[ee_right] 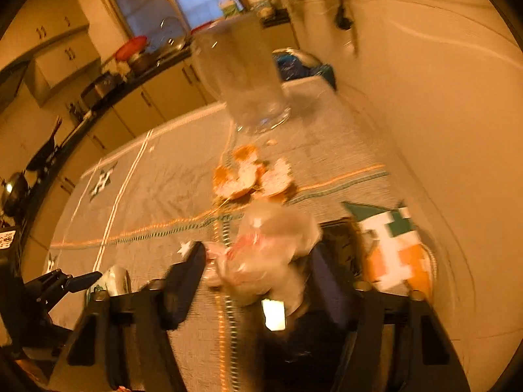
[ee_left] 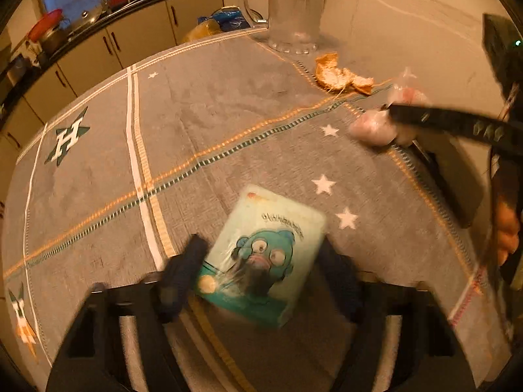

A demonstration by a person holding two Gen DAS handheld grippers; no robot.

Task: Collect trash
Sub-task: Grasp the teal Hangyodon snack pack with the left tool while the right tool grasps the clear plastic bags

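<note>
Kitchen cabinets and a sink are running along the far side; nearer, a grey tablecloth (ee_left: 228, 124) with stars and orange-green stripes is covering the table.

Your left gripper (ee_left: 261, 271) is straddling a teal cartoon snack packet (ee_left: 261, 258), jaws wide, one finger on each side. Blur is making it hard to tell whether the pads are touching it. The packet's long axis is running roughly along the fingers, tilted a little rightward, so the fingers would be closing across its short width.

Your right gripper (ee_right: 258, 271) is set around a crumpled clear plastic bag (ee_right: 261, 261) with pink print, jaws partly apart; whether it is pinching the bag, I cannot tell.

Orange peels (ee_left: 340, 76) are lying just beyond the bag, toward the wall, nearer your right gripper. A glass pitcher (ee_left: 294, 9) is standing just behind them, so watch it when reaching for the peels.
</note>
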